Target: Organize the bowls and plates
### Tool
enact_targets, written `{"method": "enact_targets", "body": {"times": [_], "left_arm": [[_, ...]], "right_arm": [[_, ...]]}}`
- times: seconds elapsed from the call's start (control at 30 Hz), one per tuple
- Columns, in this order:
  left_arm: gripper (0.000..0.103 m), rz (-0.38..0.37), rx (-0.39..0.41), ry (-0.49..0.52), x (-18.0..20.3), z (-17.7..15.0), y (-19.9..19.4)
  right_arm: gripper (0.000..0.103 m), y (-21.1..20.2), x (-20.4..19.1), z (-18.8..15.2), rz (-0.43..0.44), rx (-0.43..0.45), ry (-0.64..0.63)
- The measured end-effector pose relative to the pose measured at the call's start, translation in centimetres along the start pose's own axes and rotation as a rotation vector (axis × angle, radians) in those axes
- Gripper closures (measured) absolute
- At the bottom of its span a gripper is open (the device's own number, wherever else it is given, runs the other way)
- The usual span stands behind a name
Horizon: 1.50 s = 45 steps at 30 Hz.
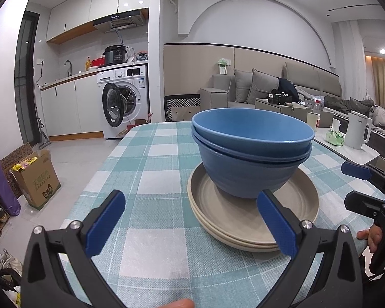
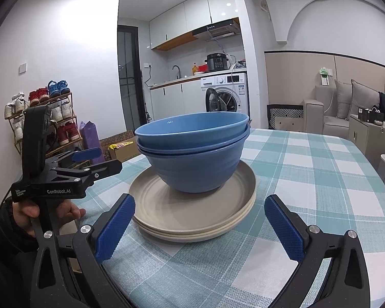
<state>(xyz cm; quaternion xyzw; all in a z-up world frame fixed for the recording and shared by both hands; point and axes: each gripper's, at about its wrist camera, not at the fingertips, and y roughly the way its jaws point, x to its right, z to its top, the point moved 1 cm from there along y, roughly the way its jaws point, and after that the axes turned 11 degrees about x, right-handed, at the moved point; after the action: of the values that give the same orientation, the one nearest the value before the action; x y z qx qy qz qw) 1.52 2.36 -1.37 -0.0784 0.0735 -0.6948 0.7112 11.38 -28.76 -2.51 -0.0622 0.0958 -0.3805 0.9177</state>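
Two blue bowls sit nested, the upper bowl [image 1: 251,131] [image 2: 192,128] inside the lower bowl [image 1: 243,177] [image 2: 192,172]. They rest on a stack of beige plates [image 1: 295,205] [image 2: 192,213] on the teal checked tablecloth [image 1: 146,159] [image 2: 308,179]. My left gripper [image 1: 192,222] [image 2: 102,160] is open just short of the stack's near left rim, its right pad [image 1: 277,223] overlapping the plates' edge in the left wrist view. My right gripper [image 2: 200,228] [image 1: 356,186] is open too, straddling the near rim of the plates without touching. Neither holds anything.
A white kettle [image 1: 356,131] and a green pack stand on a side table to the right. A cardboard box [image 1: 36,179] and a shoe rack [image 2: 43,118] are on the floor to the left. A hand [image 2: 46,210] grips the left tool. Washing machine [image 1: 123,100] behind.
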Motion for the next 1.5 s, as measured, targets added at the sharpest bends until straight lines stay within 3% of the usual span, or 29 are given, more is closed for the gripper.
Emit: {"method": "enact_targets", "body": {"times": [1.5], "left_arm": [[0.000, 0.005, 0.001, -0.015, -0.42, -0.03, -0.02]], "right_arm": [[0.001, 0.19, -0.03, -0.17, 0.002, -0.001, -0.003]]}}
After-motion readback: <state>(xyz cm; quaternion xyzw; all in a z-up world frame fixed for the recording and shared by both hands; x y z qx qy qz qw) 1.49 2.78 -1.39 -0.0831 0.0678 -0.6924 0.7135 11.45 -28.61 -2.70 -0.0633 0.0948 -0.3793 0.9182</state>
